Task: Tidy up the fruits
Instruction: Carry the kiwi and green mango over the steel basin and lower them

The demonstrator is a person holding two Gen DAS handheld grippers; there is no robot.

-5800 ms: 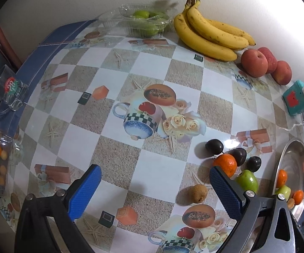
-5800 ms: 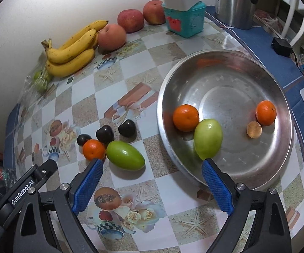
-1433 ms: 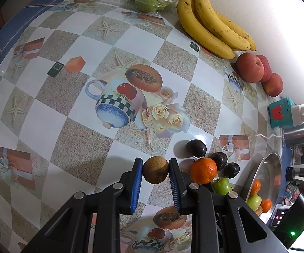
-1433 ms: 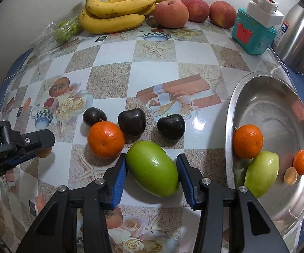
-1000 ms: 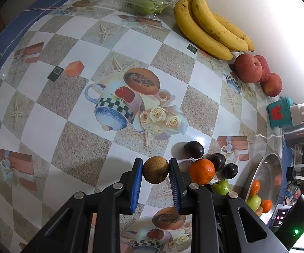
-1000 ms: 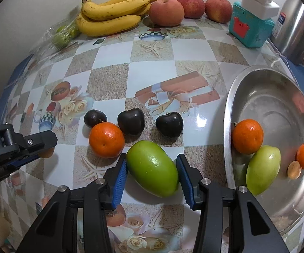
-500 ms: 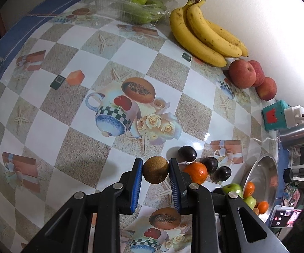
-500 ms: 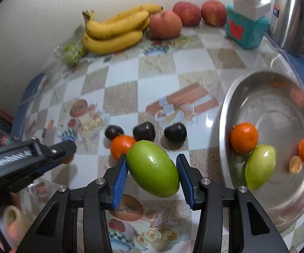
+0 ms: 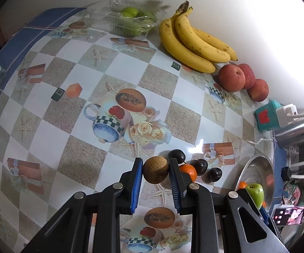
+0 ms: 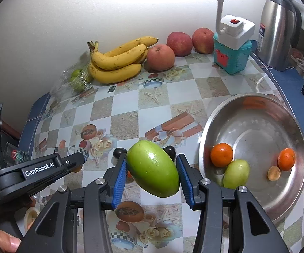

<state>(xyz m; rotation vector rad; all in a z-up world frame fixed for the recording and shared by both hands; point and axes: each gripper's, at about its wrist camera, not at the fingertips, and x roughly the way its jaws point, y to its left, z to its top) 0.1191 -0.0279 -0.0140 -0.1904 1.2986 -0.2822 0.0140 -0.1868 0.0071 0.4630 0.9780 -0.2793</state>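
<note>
While both fruits hang clear of the table (image 9: 52, 109), step looks like carry to bowl (image 10: 255, 105). Right gripper (image 10: 152, 168) clamped on green mango (image 10: 153, 166), smooth, glossy; left gripper (image 9: 155, 169) clamped on brown fruit (image 9: 155, 169), rough, round. Next: move over bowl, release low.

The round steel bowl (image 10: 255, 109) is shiny polished metal. The checkered tablecloth (image 9: 84, 97) looks glossy plastic. The small brown fruit (image 9: 155, 169) is matt, rough; the oval green fruit (image 10: 153, 171) smooth, waxy.
</note>
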